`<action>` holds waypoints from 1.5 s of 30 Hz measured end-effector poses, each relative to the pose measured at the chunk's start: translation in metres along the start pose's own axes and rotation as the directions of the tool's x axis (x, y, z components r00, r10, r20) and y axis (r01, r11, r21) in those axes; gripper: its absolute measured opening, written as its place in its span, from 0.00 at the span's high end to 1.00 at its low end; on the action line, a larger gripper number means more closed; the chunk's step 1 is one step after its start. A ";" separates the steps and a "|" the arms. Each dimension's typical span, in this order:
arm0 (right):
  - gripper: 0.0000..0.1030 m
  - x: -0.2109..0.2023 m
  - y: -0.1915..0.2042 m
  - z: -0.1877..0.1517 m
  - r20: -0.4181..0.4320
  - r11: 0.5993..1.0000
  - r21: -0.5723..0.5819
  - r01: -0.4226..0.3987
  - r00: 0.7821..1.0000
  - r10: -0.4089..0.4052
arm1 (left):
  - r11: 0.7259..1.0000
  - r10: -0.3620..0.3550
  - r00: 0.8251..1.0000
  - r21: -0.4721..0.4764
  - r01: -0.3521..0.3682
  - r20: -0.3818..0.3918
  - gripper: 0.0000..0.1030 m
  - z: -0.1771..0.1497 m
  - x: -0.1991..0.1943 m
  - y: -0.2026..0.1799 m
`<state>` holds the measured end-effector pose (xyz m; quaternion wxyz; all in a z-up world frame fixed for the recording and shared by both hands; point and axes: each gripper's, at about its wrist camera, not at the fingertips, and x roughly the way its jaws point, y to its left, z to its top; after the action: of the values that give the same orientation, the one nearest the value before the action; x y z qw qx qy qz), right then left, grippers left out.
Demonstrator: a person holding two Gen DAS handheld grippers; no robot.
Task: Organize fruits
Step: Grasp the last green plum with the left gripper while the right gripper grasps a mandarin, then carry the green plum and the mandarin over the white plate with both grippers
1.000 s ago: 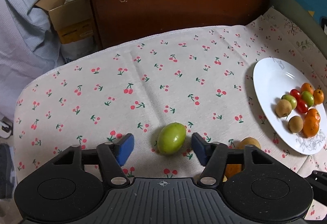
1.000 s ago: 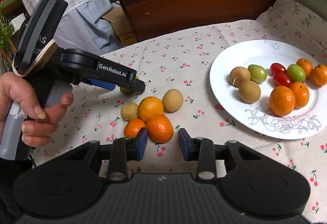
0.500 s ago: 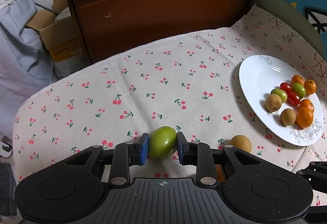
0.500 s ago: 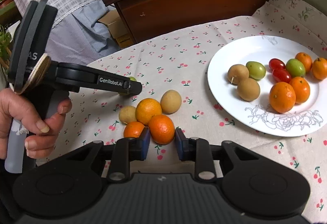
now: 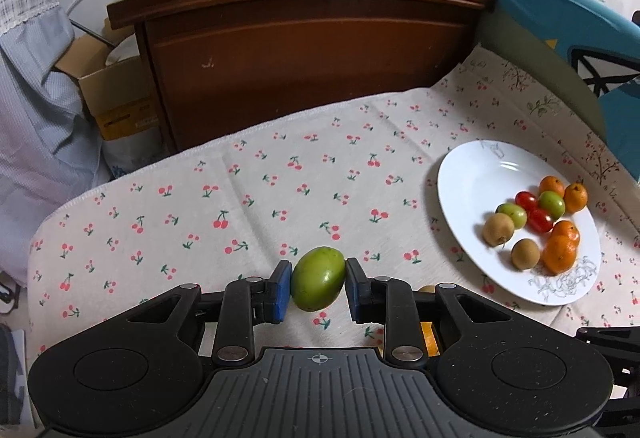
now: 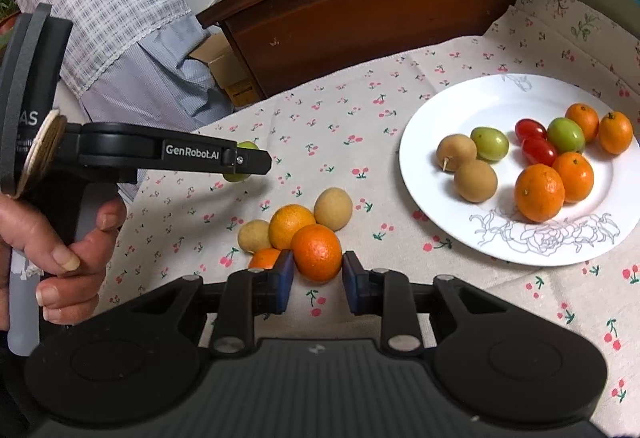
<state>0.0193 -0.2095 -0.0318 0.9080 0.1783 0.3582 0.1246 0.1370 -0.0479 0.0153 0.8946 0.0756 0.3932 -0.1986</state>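
Pick-up step: left gripper [image 5: 318, 291] clamping green fruit [image 5: 318, 278], right gripper [image 6: 317, 280] pinching orange [image 6: 317, 252] (both lower centre); next, carrying to plate [image 6: 448, 102], right of frame.

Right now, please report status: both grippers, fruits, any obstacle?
Left gripper shut on green fruit. Right gripper shut on orange. Path to plate looks clear.

Both wrist views look down, sharing the plate [image 5: 472, 174].

Cherry-print cloth [image 5: 280, 198] — white plate [image 5: 472, 182]
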 end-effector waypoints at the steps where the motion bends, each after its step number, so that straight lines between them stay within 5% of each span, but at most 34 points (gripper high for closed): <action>1: 0.74 -0.001 0.000 0.001 0.005 1.000 0.001 -0.001 1.000 0.001 | 1.000 0.001 1.000 0.000 -0.001 0.005 0.75 0.000 -0.001 0.000; 25: 0.74 -0.050 -0.039 0.053 0.156 0.992 0.113 0.063 0.984 -0.080 | 0.993 -0.111 0.989 -0.030 0.114 0.102 0.75 0.029 -0.012 -0.033; 45: 0.74 -0.035 -0.101 0.088 0.111 0.965 0.227 0.129 0.981 -0.157 | 0.967 -0.251 0.962 -0.009 0.254 0.102 0.75 0.044 0.010 -0.073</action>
<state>0.0650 -0.3340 0.0073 0.9105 0.2585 0.3228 0.0068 0.1427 -0.1300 0.0389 0.8813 0.0049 0.3564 -0.3101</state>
